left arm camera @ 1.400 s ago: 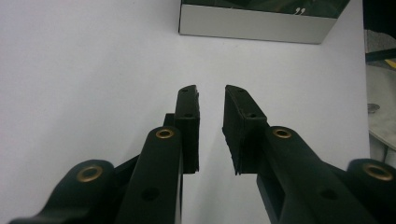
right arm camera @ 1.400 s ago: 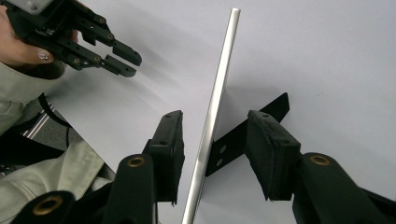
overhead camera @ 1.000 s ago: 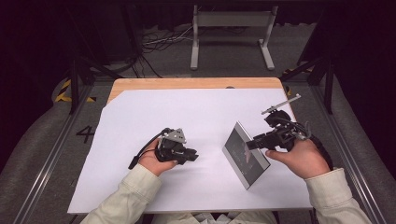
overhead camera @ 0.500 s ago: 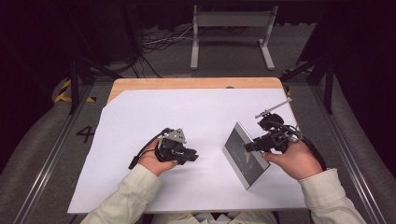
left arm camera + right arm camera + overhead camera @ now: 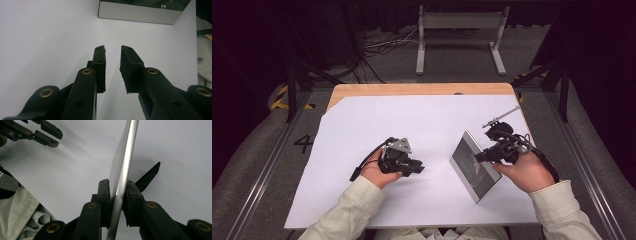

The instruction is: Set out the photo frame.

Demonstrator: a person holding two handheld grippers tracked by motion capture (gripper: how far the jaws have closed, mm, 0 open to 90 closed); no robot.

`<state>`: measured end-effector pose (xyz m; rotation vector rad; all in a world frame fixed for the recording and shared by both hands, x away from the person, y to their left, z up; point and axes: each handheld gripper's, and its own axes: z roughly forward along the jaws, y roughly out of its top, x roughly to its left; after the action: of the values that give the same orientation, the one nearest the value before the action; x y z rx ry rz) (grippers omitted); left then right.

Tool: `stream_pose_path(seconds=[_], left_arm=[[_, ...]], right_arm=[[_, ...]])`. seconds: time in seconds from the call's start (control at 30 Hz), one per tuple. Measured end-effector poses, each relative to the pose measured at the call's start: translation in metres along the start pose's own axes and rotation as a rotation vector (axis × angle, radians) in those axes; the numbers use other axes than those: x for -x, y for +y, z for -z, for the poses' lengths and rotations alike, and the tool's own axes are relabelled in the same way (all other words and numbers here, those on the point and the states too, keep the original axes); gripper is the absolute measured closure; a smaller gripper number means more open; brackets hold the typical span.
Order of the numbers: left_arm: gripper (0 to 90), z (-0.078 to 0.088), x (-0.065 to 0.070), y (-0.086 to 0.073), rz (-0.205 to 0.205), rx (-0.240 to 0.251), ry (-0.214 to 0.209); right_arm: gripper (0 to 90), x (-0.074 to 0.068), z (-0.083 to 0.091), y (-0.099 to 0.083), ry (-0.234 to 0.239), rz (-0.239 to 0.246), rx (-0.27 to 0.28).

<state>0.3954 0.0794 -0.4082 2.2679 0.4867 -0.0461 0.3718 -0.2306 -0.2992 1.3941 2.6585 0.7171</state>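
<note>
Thin flat rectangular panel, dark glossy face, silvery metal edge (image 5: 474, 167): at right of white paper-covered surface (image 5: 362, 125), tilted, right edge lifted. Right gripper (image 5: 482, 156) jaws just closing, now clamped on panel's silvery edge (image 5: 122, 182). Grasp done. Left gripper (image 5: 414, 167) resting on surface, well apart from panel, jaws narrowly parted, nothing between. Left to do, by judgement: full lift, carrying or turning panel, setting down; destination not evident.

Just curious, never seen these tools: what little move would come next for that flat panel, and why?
Probably lift it gently. The right gripper has just been closing on the flat silver-edged panel, its pads now on both faces, while the left gripper waits open on the white sheet.
</note>
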Motion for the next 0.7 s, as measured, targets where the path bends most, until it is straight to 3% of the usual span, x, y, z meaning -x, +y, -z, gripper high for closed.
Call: stream_pose_path(seconds=[0.23,0.5,0.7], left_arm=[[74.6,0.0002,-0.0005,-0.0001,0.002,-0.001,-0.004],[74.6,0.0005,-0.0009,-0.0003,0.008,-0.001,-0.003],[74.5,0.0027,-0.0021,-0.0027,0.013,-0.001,0.005]], right_arm=[[80.1,-0.0022,0.0011,0.0013,-0.035,0.009,-0.008],[83.4,-0.0007,0.0016,0.0023,0.005,0.028,-0.013],[83.6,-0.0024,0.0045,0.0046,-0.016,0.061,-0.019]])
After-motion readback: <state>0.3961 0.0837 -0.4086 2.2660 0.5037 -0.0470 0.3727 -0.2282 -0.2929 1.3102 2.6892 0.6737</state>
